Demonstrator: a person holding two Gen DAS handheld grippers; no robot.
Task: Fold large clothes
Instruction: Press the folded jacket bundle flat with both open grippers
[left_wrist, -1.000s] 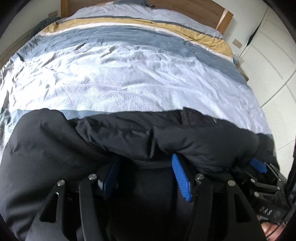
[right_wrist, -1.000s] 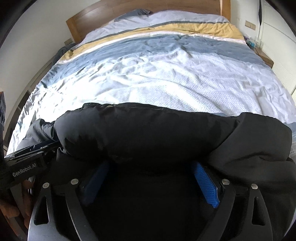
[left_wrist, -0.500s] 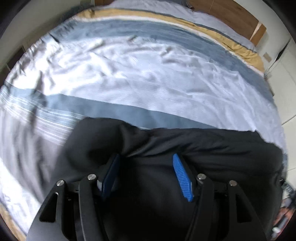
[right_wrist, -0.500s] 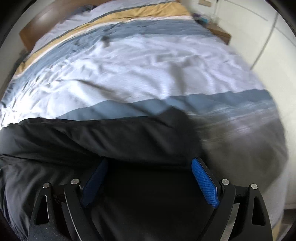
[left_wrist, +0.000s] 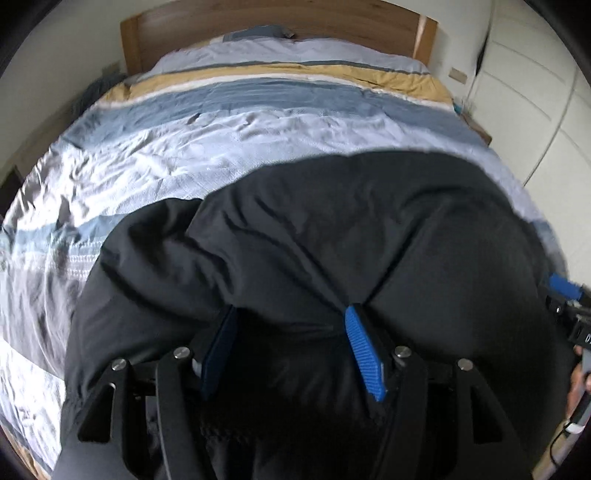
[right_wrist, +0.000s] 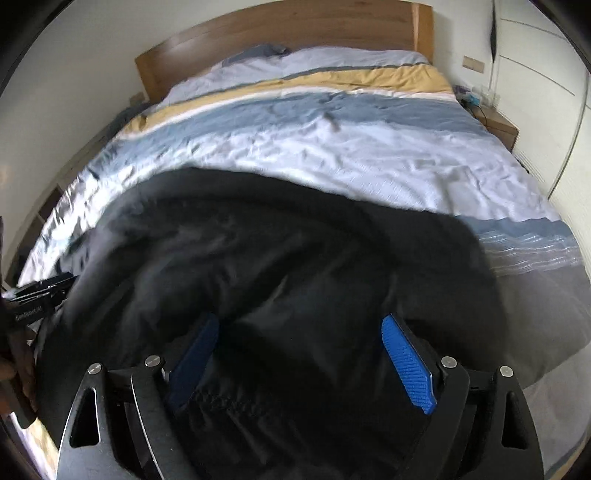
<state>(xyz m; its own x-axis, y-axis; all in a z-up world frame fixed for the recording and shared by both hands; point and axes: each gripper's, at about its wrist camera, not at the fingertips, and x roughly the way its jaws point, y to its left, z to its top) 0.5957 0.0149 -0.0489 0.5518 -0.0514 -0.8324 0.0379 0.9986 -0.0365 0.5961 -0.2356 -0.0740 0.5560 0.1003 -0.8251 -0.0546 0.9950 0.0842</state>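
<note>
black padded jacket (left_wrist: 332, 229) bunched on striped blue-white-yellow duvet (left_wrist: 258, 122); left gripper (left_wrist: 291, 347) and right gripper (right_wrist: 299, 354) each clamped on jacket fabric, right's jaws opening.

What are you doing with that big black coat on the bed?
A person is folding the black coat on the striped bed. Each hand holds a tool with blue pads. The left tool has a thick bunch of coat between its pads, and so does the right tool. The coat is bunched and lifted near the foot of the bed, not yet folded flat.
</note>
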